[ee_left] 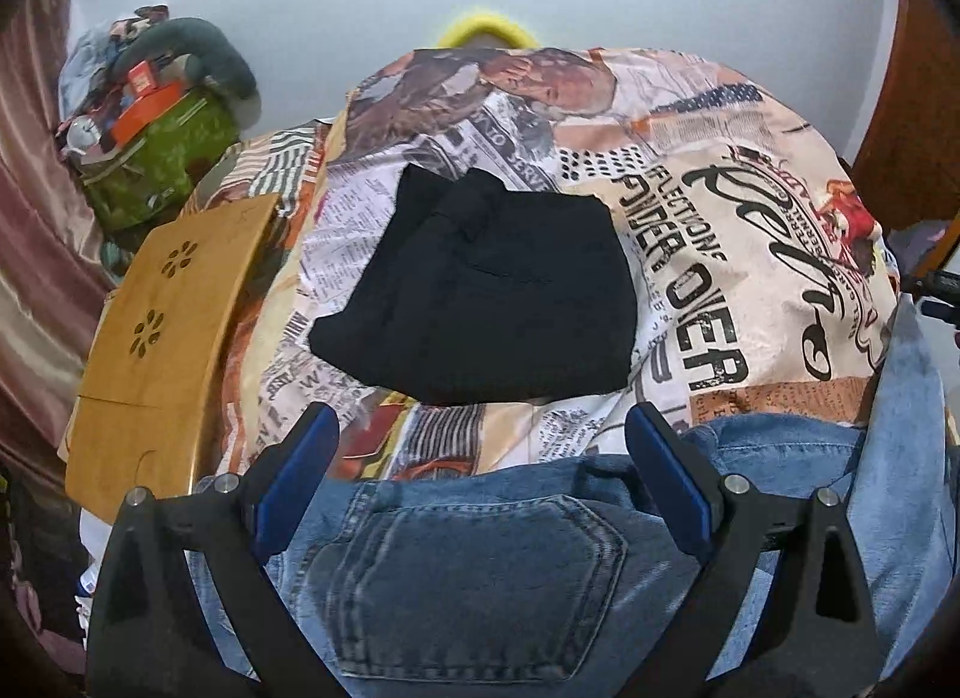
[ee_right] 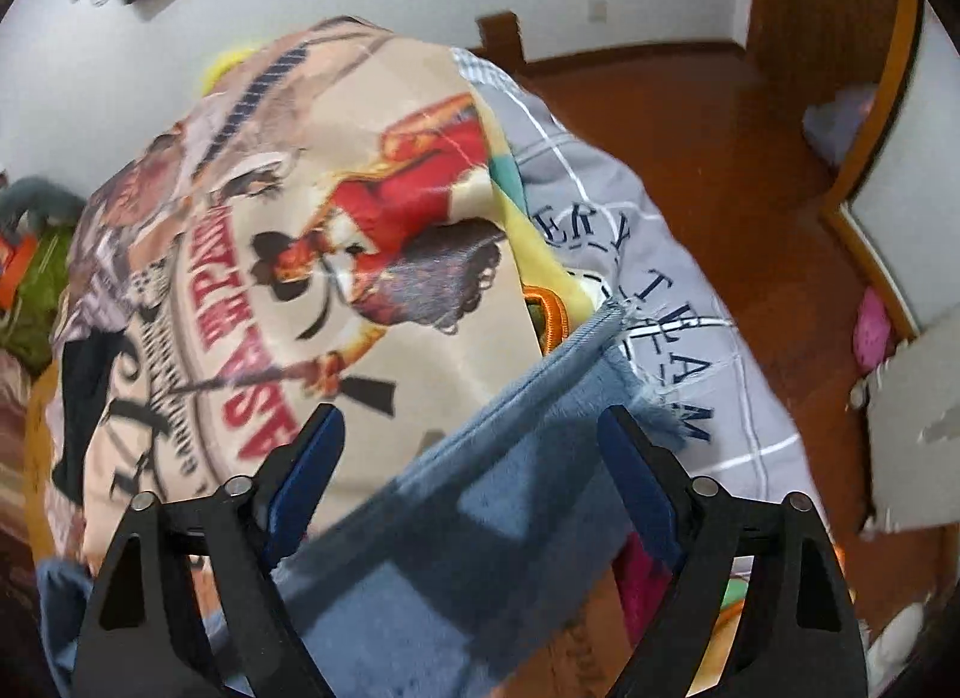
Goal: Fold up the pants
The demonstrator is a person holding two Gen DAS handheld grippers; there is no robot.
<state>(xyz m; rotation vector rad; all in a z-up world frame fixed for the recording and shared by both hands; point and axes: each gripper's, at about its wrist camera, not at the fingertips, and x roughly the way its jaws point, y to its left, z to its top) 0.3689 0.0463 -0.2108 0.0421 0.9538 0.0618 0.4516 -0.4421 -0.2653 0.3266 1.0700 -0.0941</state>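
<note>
At the far left of my left wrist view, a green bag (ee_left: 159,158) stuffed with odds and ends sits in the upper left of the frame, with a yellow wooden board (ee_left: 162,338) below it. At the centre, a folded black garment (ee_left: 486,284) lies on the newspaper-print bedspread (ee_left: 750,218). Along the bottom edge, the blue jeans (ee_left: 480,566) lie back pocket up, partly under my left gripper (ee_left: 480,446). Its jaws stand wide apart, one on each side of the pocket area, and grip nothing.

In my right wrist view, which is blurred, the same bedspread fills the left and centre. A pale blue jeans leg (ee_right: 480,488) runs from the lower middle up to a frayed hem right of centre. My right gripper (ee_right: 468,440) straddles that leg with its jaws apart, pads not pressing on the cloth. To the right lie a grey lettered quilt (ee_right: 690,338) and the wooden floor (ee_right: 720,128).
</note>
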